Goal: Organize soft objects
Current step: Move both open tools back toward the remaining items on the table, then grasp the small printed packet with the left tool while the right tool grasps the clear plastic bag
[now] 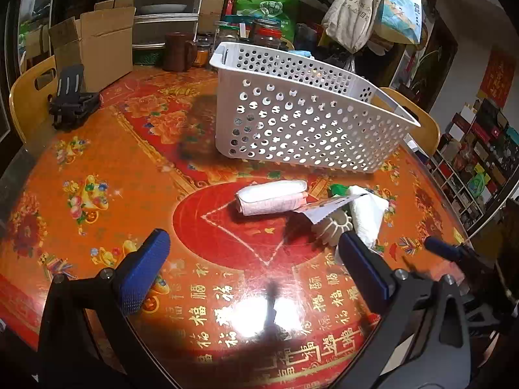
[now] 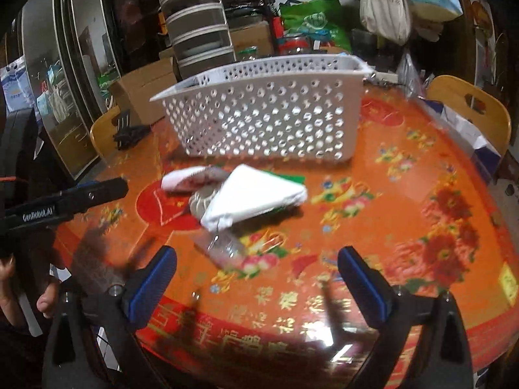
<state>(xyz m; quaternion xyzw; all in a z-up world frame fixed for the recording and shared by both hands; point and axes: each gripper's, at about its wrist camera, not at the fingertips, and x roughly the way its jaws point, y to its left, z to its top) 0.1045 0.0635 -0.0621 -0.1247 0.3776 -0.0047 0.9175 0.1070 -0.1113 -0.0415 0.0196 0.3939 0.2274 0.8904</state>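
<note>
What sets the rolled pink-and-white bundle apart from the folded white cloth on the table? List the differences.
The rolled bundle is a tight cylinder; the white cloth is a loose, flat fold with a pointed corner. The bundle shows a pink patterned wrap, while the cloth is plain white. The bundle lies alone on the red circle; the cloth lies partly over a green item and a cream scalloped piece. Both lie on the table in front of the white basket, outside it.

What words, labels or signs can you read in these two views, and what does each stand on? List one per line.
"GenRobot.AI": on the left gripper, seen from the right wrist view.
"福", repeated in gold: on the tablecloth, along its near edge.
Chinese print on the tote bag: too blurred to read.
Gold characters on the red wall poster: too small to read.
Print on the roll wrapper: too small to read.
Basket: no text.
</note>
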